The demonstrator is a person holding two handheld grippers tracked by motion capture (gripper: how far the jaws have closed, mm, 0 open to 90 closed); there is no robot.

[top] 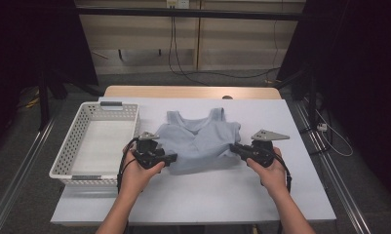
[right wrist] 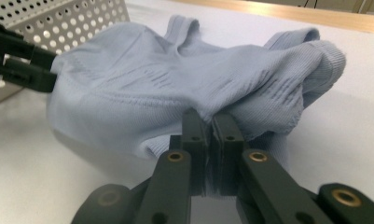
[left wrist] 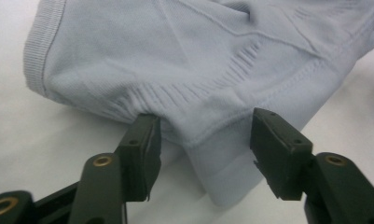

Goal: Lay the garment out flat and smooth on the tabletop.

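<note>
A pale blue knitted tank top (top: 200, 141) lies crumpled in the middle of the white table. At its left edge my left gripper (top: 172, 157) stands open. In the left gripper view a hemmed fold of the top (left wrist: 175, 60) sits between the spread jaws of that gripper (left wrist: 203, 126), and the pads do not press on it. My right gripper (top: 233, 146) is at the top's right edge. In the right gripper view its jaws (right wrist: 210, 116) are shut on a bunched fold of the top (right wrist: 175, 84), with the fabric lifted a little there.
A white perforated basket (top: 76, 131) with nothing in it stands at the left of the table, close to my left hand; its wall (right wrist: 72, 18) shows behind the left gripper (right wrist: 21, 60). The white tabletop (top: 193, 195) runs bare toward the front edge.
</note>
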